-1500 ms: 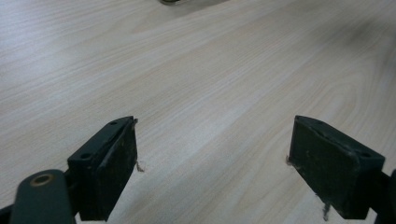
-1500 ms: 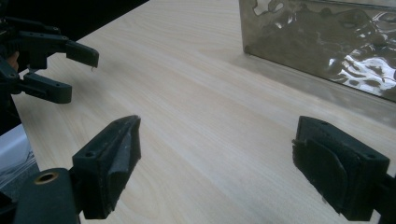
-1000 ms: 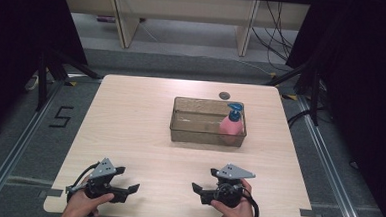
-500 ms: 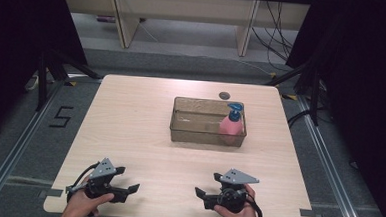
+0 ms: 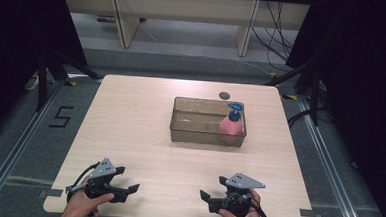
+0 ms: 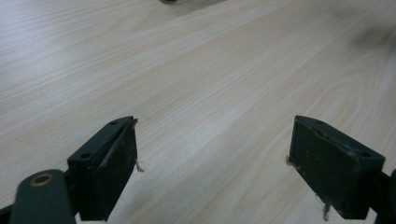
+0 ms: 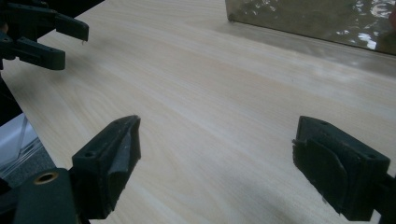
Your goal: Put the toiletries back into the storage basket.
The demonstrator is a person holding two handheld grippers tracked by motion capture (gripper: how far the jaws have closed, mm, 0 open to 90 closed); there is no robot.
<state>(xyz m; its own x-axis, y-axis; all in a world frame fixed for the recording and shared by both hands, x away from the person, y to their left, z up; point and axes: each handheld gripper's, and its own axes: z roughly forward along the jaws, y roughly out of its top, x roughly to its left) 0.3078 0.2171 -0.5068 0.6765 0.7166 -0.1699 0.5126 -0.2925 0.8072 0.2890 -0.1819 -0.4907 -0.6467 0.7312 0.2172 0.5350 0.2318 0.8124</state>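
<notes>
My left gripper (image 5: pixel 126 180) rests low at the table's near left, jaws wide open and pointing right. In the left gripper view it (image 6: pixel 212 172) has only bare wood between its pads. My right gripper (image 5: pixel 213 188) sits at the near right with its jaws open and pointing left toward the other one; the right gripper view shows it (image 7: pixel 215 168) holding nothing. A clear brownish bin (image 5: pixel 207 134) stands past the table's middle. A pink bottle with a blue pump (image 5: pixel 231 124) stands upright in the bin's right end.
A small dark round object (image 5: pixel 225 95) lies on the light wooden table (image 5: pixel 130 125) behind the bin. The right gripper view shows the left gripper (image 7: pixel 74 44) at top left and the bin's wall (image 7: pixel 303 18) at top right. Dark floor and rails surround the table.
My right gripper has drifted slightly toward the table's near edge and a little right. The left gripper has barely moved. Both stay open.
</notes>
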